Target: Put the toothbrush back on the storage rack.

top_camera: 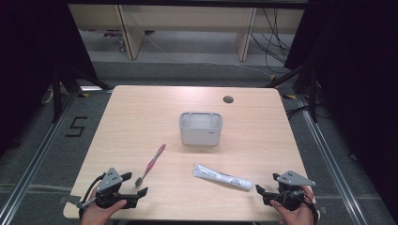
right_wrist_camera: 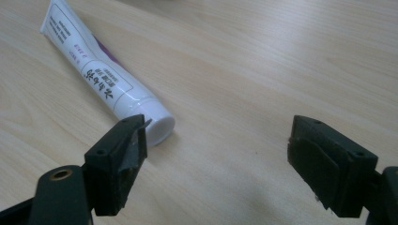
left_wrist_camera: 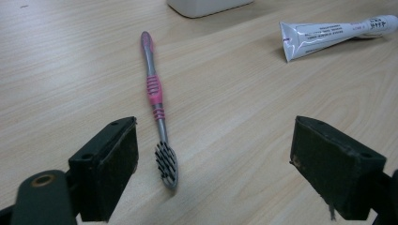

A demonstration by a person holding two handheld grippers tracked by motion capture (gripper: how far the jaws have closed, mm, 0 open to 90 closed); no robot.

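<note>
We hold the left gripper point(top_camera: 135, 183) at the near left corner of the table point(top_camera: 141, 108), jaws wide apart with nothing between them; the pink toothbrush point(top_camera: 151, 164) lies just beyond, bristle end toward it, handle angling far and right. The right gripper point(top_camera: 265, 183) sits at the near right corner, jaws likewise spread and empty, with the cap end of the white toothpaste tube point(top_camera: 222, 177) just beside its left jaw. The grey holder point(top_camera: 201, 128) stands mid-table, well apart from both. Bare wood lies between brush and tube, and along the left, right and far edges.
</note>
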